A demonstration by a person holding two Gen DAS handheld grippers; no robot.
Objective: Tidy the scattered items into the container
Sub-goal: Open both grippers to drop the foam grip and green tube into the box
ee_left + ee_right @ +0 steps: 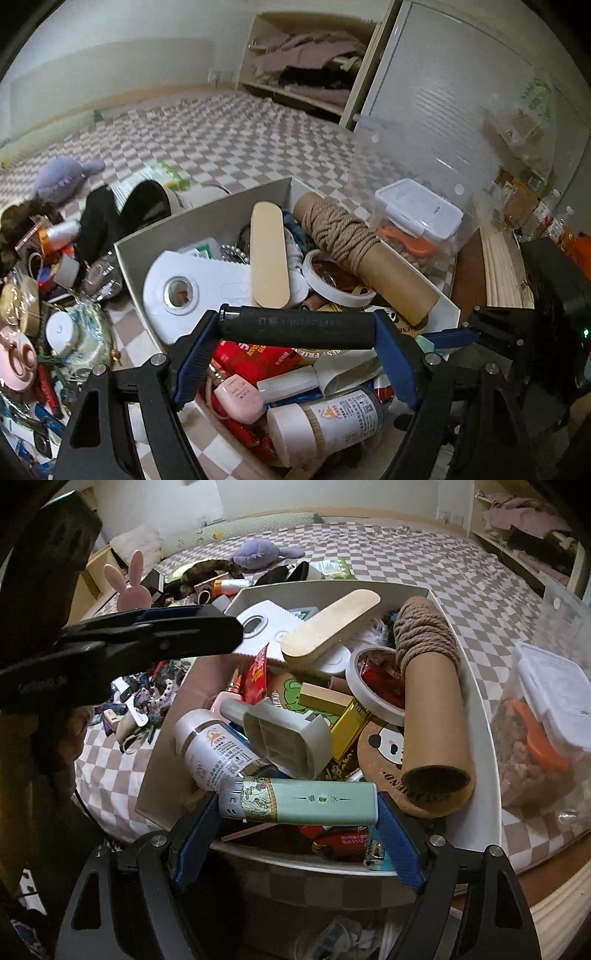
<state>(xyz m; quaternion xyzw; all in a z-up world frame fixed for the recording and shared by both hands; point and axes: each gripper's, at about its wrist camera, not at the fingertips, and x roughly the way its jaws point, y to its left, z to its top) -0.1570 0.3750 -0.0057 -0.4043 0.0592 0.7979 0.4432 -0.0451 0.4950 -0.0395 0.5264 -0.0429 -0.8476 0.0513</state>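
The white bin (480,686) sits on the checkered bed, already heaped w/ stuff. Right gripper (297,808) is clamped on a mint-green tube (303,801) at the bin's near edge; left gripper (297,326) pinches a black cylinder (299,328) over the pile (both held crosswise). Risk imo: pile's so full that dropped things could roll off the cardboard roll (428,701) and back out onto the bed.

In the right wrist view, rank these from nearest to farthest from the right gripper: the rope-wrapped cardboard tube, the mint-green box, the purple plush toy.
1. Mint-green box: held crosswise between the right gripper fingers, over the container's near edge.
2. Rope-wrapped cardboard tube: in the container, ahead and right.
3. Purple plush toy: on the checkered bed beyond the container, far left.
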